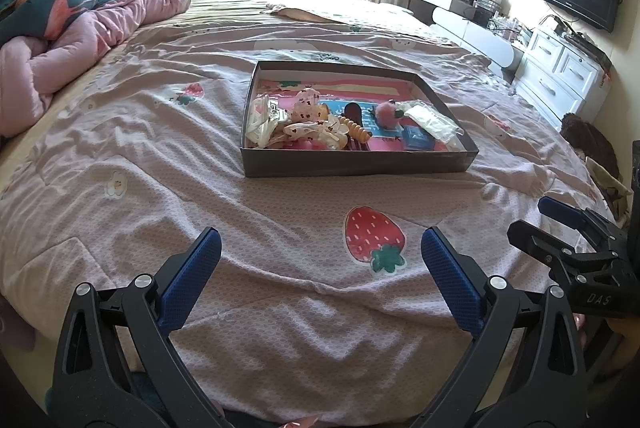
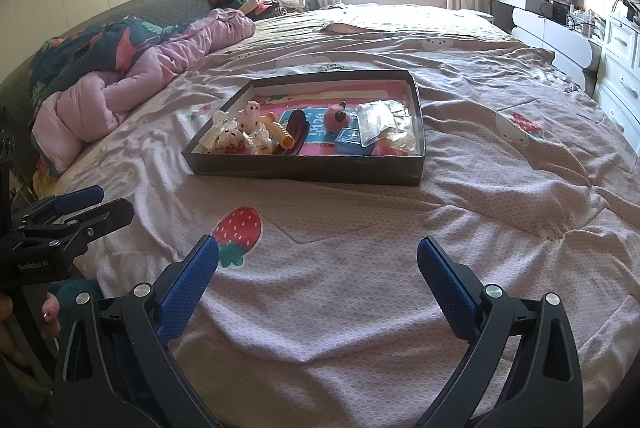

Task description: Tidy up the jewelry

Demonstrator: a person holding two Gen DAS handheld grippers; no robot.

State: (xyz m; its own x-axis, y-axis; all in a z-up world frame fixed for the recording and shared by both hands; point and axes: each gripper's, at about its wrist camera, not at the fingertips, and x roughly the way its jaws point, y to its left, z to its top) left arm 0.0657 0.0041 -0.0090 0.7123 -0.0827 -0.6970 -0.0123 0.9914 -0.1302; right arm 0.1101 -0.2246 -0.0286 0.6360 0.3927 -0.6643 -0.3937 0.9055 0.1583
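Both tongs spread wide, empty, hovering low over bed point(image 1: 168, 188): left tongs point(image 1: 320, 252), right tongs point(image 2: 318, 254), side by side. Strawberry print point(image 1: 374, 238) just ahead. Farther up, shallow dark box point(image 1: 360, 164) on quilt, holding hair clips point(image 1: 296, 130), pink pompom point(image 1: 386, 112), plastic packets point(image 1: 432, 122).

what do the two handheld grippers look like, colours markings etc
Both are black plastic clamp-style tools. The left gripper and the right gripper each have two curved black arms with round silver rivets at the joints and flat blue textured pads on the inner faces. Seen from the side, the right one carries white "DAS" lettering, the left one "GenRobot.AI". No cables show.
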